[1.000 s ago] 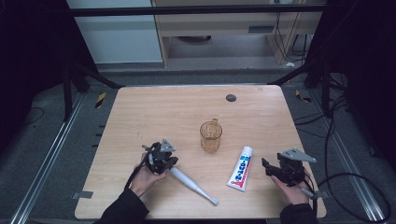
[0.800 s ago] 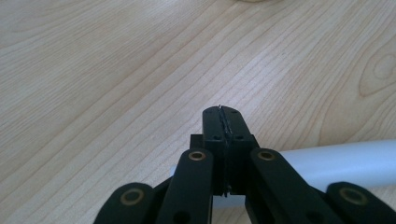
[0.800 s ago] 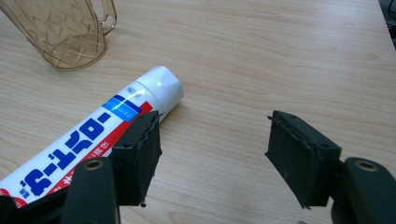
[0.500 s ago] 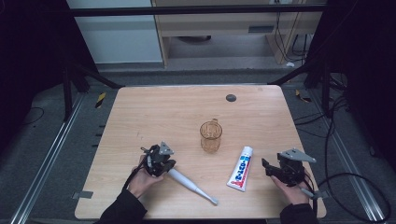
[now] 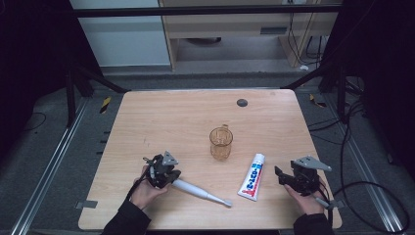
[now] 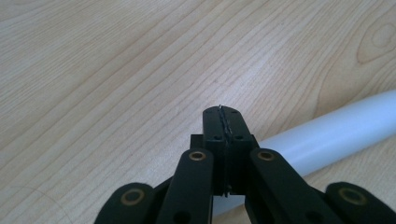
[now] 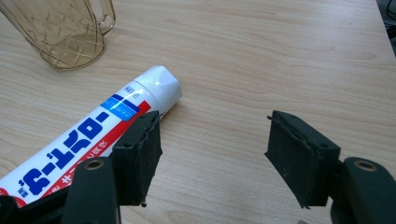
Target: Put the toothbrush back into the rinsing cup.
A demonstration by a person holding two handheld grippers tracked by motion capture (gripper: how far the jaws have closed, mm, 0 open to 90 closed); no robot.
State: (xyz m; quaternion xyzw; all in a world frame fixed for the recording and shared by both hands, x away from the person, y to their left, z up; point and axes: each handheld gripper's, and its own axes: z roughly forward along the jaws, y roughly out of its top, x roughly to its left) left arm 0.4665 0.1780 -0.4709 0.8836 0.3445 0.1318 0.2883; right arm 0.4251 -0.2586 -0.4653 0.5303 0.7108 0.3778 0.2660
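Our left gripper [image 5: 171, 177] has slid a little farther from the cup [image 5: 221, 142], back toward us. It was closer to the cup a moment ago. Now its shut jaws sit right at the thick end of the brush [image 5: 201, 192]. The brush looks like it has turned a little too. Its thin end seems to have swung a bit nearer the cup, so it lies less slanted than before.
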